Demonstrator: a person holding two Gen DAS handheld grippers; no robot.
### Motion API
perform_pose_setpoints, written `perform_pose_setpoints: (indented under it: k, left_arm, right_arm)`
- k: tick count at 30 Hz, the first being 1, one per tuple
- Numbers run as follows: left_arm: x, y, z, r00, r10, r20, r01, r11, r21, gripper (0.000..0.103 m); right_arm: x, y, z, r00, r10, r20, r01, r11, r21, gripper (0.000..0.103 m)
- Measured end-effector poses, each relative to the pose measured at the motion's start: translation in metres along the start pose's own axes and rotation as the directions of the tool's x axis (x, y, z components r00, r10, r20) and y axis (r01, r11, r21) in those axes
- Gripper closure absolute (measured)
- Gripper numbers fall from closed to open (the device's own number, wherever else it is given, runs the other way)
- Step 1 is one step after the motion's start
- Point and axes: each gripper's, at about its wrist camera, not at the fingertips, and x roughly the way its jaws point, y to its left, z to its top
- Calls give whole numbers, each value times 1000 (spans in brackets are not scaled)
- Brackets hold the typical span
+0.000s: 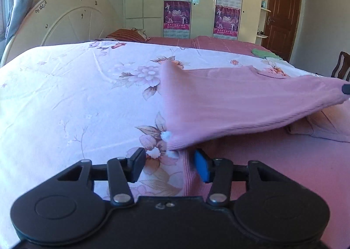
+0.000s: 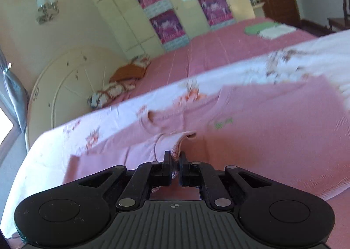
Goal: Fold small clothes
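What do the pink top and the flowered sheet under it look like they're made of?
The pink top looks like a soft, matte ribbed knit, probably cotton or a blend: fine ribs run along its hem and it drapes limply where the right gripper pinches it. The flowered sheet looks like smooth, thin woven cotton, printed, with shallow creases.

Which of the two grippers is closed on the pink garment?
The right gripper: its jaws pinch a fold of the pink garment. The left gripper stands open, holding nothing.
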Motion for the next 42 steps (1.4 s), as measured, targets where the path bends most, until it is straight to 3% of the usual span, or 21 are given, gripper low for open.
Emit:
perform_pose_setpoints:
  k: [2, 4, 6, 9, 19, 23, 26, 27, 28, 29, 33, 37, 38, 39, 42]
  left_arm:
    - [-3, 3, 1, 1000, -15, 15, 15, 1000, -5, 64]
    - [-5, 0, 5, 999, -18, 31, 17, 1000, 15, 64]
    - [-3, -1, 9, 999, -27, 36, 27, 999, 20, 65]
    - [7, 0, 13, 999, -40, -9, 40, 999, 11, 77]
    - [14, 1, 9, 998, -38, -42, 39, 999, 10, 77]
    - [7, 5, 9, 995, -71, -73, 75, 996, 55, 68]
    - [-18, 17, 14, 995, -102, -3, 102, 993, 53, 54]
    - [-21, 17, 19, 993, -117, 13, 116, 992, 48, 52]
    - [-18, 15, 26, 991, -134, 18, 133, 990, 48, 52]
    - [-13, 12, 33, 988, -153, 21, 152, 987, 48, 53]
    - [23, -9, 52, 978, -210, 15, 210, 977, 21, 55]
    - [57, -28, 51, 970, -239, -54, 240, 971, 18, 55]
    - [63, -30, 47, 970, -235, -69, 237, 971, 25, 55]
    - [64, -31, 43, 971, -231, -55, 233, 972, 38, 55]
    - [60, -33, 40, 974, -222, -42, 225, 972, 69, 55]
  right_arm:
    - [-3, -8, 1, 998, -56, -21, 55, 997, -50, 98]
    - [-1, -22, -2, 997, -57, -59, 56, 998, -28, 98]
    - [-5, -27, -4, 998, -48, -41, 47, 999, -9, 98]
    - [-5, -25, -5, 998, -46, -37, 45, 999, -12, 98]
    - [-7, -35, -15, 996, -69, -59, 69, 998, -2, 98]
    - [1, -42, -23, 990, -88, -107, 89, 996, 3, 98]
    - [-4, -47, -21, 989, -90, -118, 90, 996, 0, 98]
    - [-10, -48, -18, 991, -94, -93, 93, 996, -9, 88]
    - [-14, -49, -13, 994, -92, -63, 91, 996, -14, 65]
    - [-14, -51, -9, 996, -73, -47, 73, 997, -12, 57]
    - [18, -61, 12, 996, -46, -71, 50, 997, 58, 56]
    - [54, -75, 17, 986, -54, -159, 72, 991, 112, 60]
    - [55, -73, 17, 987, -50, -156, 65, 994, 90, 67]
    - [58, -70, 16, 985, -36, -170, 47, 997, 62, 95]
    - [41, -61, 12, 993, -72, -91, 70, 997, -27, 100]
